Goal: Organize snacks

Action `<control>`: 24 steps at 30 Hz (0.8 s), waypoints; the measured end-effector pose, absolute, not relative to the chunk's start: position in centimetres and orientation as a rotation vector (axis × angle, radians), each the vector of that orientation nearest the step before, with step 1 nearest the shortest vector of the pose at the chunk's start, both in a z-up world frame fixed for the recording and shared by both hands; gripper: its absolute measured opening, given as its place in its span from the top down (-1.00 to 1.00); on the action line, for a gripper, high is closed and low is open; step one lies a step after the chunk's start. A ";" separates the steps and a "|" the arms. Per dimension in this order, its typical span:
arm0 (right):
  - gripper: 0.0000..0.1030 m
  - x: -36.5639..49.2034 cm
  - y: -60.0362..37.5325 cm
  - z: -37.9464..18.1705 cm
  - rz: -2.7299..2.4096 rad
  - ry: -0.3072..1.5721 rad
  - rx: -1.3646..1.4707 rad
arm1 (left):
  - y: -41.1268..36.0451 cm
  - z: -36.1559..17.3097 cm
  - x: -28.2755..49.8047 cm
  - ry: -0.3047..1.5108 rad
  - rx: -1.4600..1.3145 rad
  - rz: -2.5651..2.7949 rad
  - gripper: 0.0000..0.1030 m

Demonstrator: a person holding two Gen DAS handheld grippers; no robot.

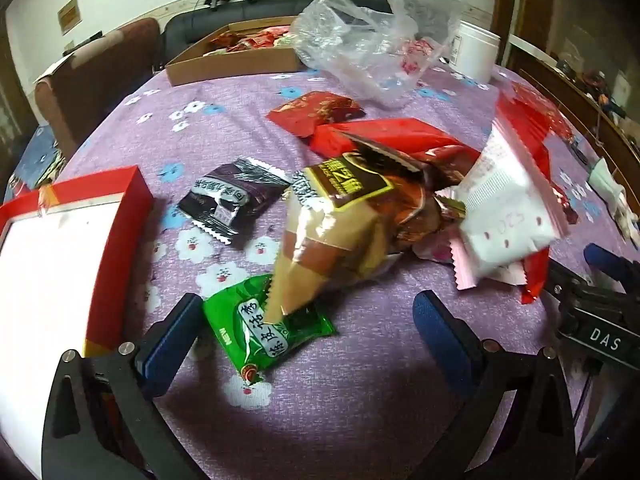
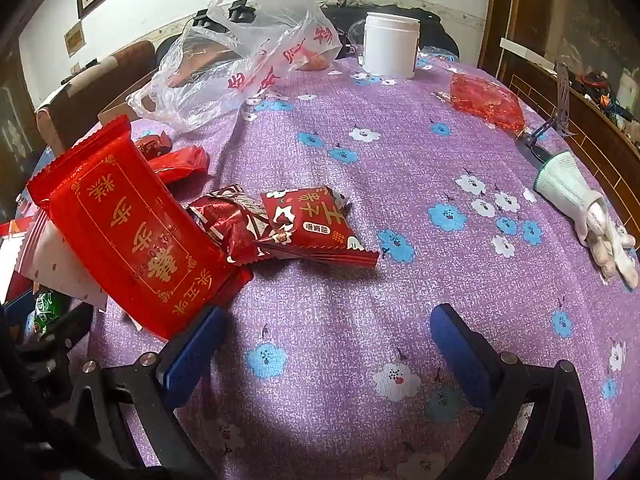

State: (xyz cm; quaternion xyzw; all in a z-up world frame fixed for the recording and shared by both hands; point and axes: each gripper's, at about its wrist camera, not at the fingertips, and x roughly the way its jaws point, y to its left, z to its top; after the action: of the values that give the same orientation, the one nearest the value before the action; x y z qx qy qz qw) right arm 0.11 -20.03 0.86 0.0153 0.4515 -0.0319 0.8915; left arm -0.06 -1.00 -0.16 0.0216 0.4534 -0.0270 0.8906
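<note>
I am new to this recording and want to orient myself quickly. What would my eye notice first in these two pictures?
In the left wrist view, the heap of snack packets in the middle of the purple flowered tablecloth stands out, with a green packet at its near edge, between the open left gripper fingers. In the right wrist view, a big red packet with gold writing fills the left side, beside the open right gripper.

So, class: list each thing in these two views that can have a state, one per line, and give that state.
left claw: open, holding nothing
right claw: open, holding nothing
green packet: sealed, flat on the cloth, brown packet's corner overlapping it
brown packet: sealed, propped up on the pile
red box: open, nothing visible inside
plastic bag: open, crumpled
white jar: upright, lid on
glove: lying flat
</note>
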 end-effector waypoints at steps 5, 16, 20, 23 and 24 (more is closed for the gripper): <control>-1.00 0.1 -20.1 0.9 -0.066 0.938 0.032 | -0.9 0.0 -0.1 0.941 0.042 -0.054 -1.00; -1.00 0.2 -20.1 0.9 -0.066 0.938 0.032 | -0.9 0.0 -0.1 0.942 0.041 -0.054 -1.00; -1.00 0.2 -20.2 0.9 -0.066 0.939 0.031 | -0.9 0.0 -0.1 0.942 0.041 -0.054 -1.00; -1.00 0.2 -20.2 0.9 -0.066 0.939 0.031 | -0.9 0.0 -0.1 0.942 0.041 -0.054 -1.00; -1.00 0.2 -20.2 0.9 -0.066 0.939 0.031 | -0.9 0.0 -0.1 0.942 0.041 -0.054 -1.00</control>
State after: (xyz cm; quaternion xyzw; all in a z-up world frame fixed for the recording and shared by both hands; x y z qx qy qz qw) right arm 0.22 -20.18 0.94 0.0152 0.4522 -0.0316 0.8912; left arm -0.11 -0.87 -0.01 0.0198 0.4537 -0.0260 0.8905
